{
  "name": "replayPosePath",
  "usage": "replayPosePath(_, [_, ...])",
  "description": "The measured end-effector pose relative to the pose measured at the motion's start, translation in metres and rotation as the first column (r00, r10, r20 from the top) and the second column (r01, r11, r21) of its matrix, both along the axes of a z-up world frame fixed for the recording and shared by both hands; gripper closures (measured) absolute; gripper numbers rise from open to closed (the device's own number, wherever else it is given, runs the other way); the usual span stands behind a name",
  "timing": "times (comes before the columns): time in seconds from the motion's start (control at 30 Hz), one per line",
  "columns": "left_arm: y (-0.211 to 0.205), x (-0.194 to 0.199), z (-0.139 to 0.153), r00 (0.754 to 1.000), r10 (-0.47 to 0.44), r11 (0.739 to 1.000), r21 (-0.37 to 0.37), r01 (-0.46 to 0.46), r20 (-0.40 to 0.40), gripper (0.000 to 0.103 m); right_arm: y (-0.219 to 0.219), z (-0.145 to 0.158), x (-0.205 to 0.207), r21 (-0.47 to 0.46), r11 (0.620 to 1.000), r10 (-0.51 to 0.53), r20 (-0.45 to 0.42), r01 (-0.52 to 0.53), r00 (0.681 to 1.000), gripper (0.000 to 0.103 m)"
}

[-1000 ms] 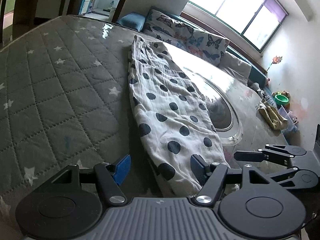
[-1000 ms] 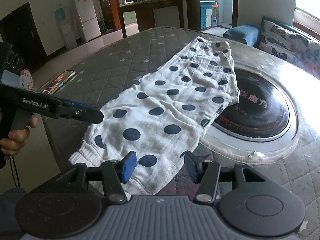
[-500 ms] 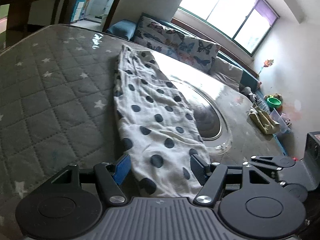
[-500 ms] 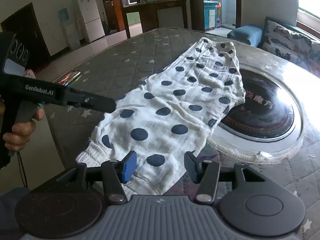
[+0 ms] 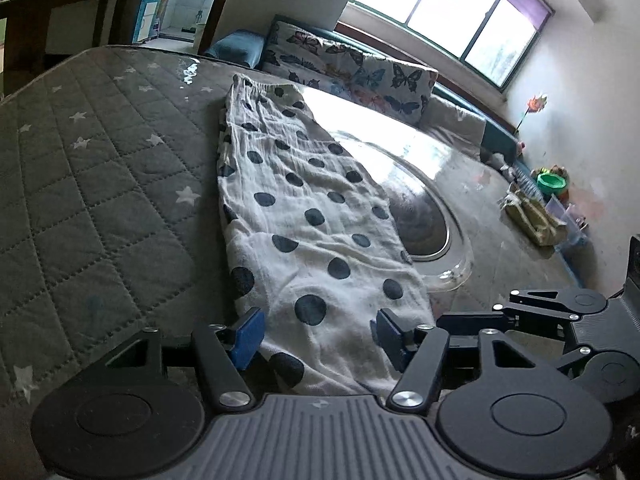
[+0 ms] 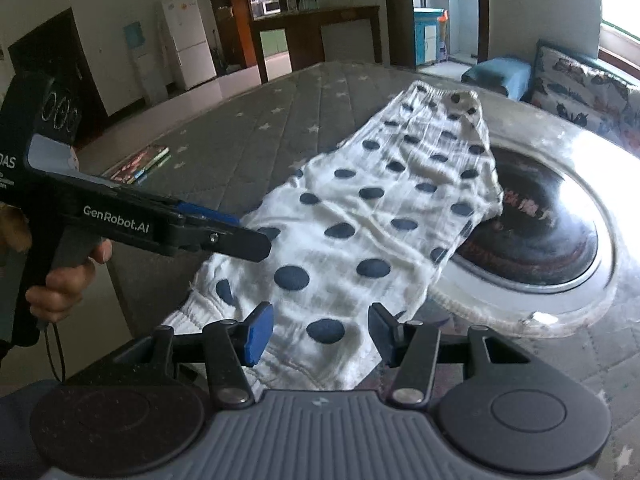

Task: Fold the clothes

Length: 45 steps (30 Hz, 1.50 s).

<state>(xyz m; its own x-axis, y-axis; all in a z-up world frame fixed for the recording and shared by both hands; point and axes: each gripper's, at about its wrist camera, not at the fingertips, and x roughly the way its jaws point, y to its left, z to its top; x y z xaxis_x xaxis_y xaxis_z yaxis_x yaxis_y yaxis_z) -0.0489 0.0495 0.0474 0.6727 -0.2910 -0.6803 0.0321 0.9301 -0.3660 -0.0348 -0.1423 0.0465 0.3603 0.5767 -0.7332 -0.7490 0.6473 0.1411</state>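
Note:
A white garment with dark polka dots (image 5: 304, 216) lies stretched out, folded lengthwise, on the grey quilted table cover (image 5: 92, 184); it also shows in the right wrist view (image 6: 376, 216). My left gripper (image 5: 316, 338) is open, its blue pads on either side of the garment's near end. My right gripper (image 6: 320, 334) is open over the near hem, just above the cloth. The left gripper also shows in the right wrist view (image 6: 224, 236), over the garment's left edge. The right gripper's fingers (image 5: 532, 308) show at the right of the left wrist view.
A round glass turntable (image 6: 552, 232) sits under the garment's right edge. Books (image 6: 138, 162) lie on the table's far left. A yellowish cloth (image 5: 534, 220) lies at the far right. A butterfly-print sofa (image 5: 352, 76) stands behind the table.
Both grippers moved in towards the garment's near end; the left one shifted right so that the cloth now lies between its pads. Both stayed open. The garment has not moved.

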Motion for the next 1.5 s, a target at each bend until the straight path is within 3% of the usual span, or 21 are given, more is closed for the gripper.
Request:
replayPosePath(0.23, [0.002,-0.001,-0.001,1.0,0.002,1.0,0.017,-0.002,-0.011,0.04,-0.002,-0.002,-0.001,-0.001,1.0,-0.003,-0.007,0.003,1.0,0.05])
replayPosePath(0.53, [-0.007,-0.008,0.03,0.995,-0.028,1.0,0.003,0.028,0.094,0.04,-0.007,0.0,-0.01,-0.011,1.0,0.01,-0.011,-0.01,1.0,0.05])
replayPosePath(0.77, [-0.016,-0.001,0.02,0.997,-0.052,0.999,-0.009,0.053,0.061,0.04,-0.02,0.005,-0.012,0.006,1.0,-0.018,-0.009,0.018,1.0,0.049])
replayPosePath(1.13, [-0.028,0.003,0.01,0.993,-0.11,0.994,-0.012,0.11,0.038,0.039,-0.048,0.009,0.019,0.027,0.988,-0.153,-0.014,0.153,0.988,0.049])
replayPosePath(1.5, [-0.033,0.005,-0.006,0.99,-0.14,0.99,-0.001,0.14,-0.006,0.038,-0.047,0.007,0.047,0.019,0.983,-0.183,-0.008,0.183,0.983,0.049])
